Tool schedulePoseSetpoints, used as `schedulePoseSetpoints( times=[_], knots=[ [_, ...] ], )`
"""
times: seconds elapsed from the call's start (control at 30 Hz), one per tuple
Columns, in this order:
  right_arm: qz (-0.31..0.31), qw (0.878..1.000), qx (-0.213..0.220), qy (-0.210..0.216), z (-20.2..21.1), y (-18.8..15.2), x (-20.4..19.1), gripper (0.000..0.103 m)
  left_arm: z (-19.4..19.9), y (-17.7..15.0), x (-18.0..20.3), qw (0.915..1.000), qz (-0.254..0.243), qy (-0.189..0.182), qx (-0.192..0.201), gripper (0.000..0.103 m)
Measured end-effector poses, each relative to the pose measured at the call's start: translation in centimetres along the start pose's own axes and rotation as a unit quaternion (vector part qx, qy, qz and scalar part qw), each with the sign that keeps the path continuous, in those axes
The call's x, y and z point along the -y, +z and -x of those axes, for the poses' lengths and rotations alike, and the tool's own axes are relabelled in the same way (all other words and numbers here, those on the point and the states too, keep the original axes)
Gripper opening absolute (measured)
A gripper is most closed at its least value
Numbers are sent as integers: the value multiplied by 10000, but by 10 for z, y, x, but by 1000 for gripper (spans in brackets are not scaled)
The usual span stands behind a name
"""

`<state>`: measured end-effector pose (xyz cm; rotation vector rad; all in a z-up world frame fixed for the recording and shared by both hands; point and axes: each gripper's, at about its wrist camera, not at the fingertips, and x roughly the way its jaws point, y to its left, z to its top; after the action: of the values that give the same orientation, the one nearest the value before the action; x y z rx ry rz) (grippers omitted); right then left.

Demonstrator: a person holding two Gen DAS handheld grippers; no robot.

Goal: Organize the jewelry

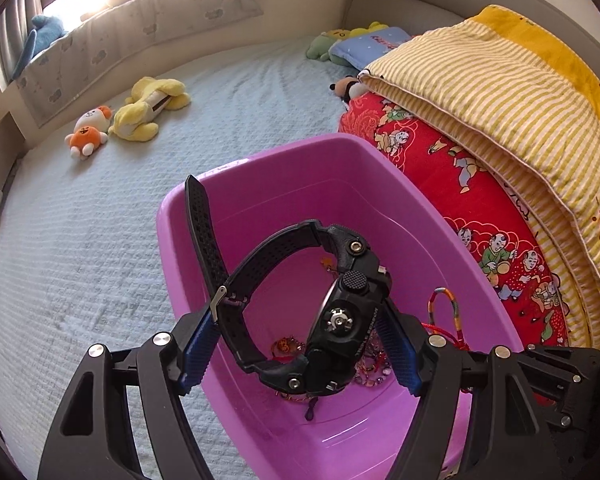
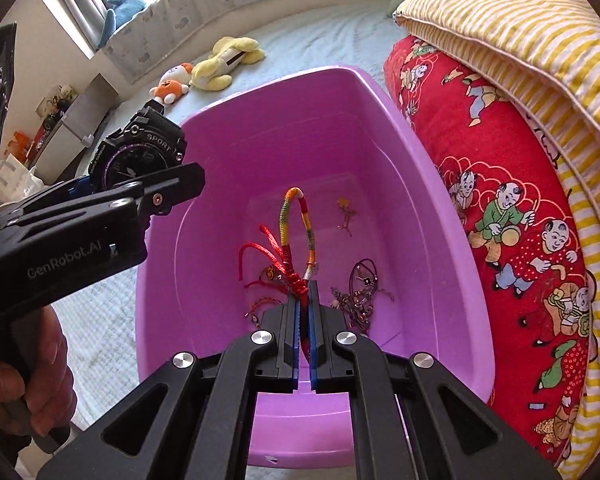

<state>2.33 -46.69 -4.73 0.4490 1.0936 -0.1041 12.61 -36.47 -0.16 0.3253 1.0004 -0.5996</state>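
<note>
A bed (image 1: 100, 240) covered in a pale blue textured sheet is carrying everything here. A purple plastic bin (image 1: 260, 168) is sitting on it, touching a folded red quilt (image 1: 460, 184) printed with cartoon children, which is itself lying under a yellow striped blanket (image 1: 480, 92). Farther off, an orange and white plush toy (image 1: 88, 132) and a yellow plush toy (image 1: 152, 106) are lying side by side on the sheet. Near the far corner, a green plush (image 1: 320, 48) is resting by a small blue pillow (image 1: 370, 48).

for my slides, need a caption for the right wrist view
Right gripper holds a braided bracelet over the purple bin.
</note>
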Motion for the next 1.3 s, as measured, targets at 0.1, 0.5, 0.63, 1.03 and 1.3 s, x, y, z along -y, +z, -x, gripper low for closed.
schedulePoseSetpoints(
  times=[0.1,0.5,0.63,1.03,1.3],
  knots=[
    [-61,9999,-109,3,-12,3,3,4,-14,0,2,9999,-57,76,-91,71],
    [-142,9991,-385,-79,-36,8,5,4,-46,2,-1,9988,53,137,-458,72],
    [-125,9987,-477,-155,-40,11,4,11,-52,3,-4,9978,111,187,-621,76],
    [-341,9972,-618,-260,-35,8,7,50,-38,15,-17,9974,394,247,-557,94],
    [-367,9970,-648,-226,-22,4,1,55,-21,10,-22,9959,506,325,-681,94]
  ],
)
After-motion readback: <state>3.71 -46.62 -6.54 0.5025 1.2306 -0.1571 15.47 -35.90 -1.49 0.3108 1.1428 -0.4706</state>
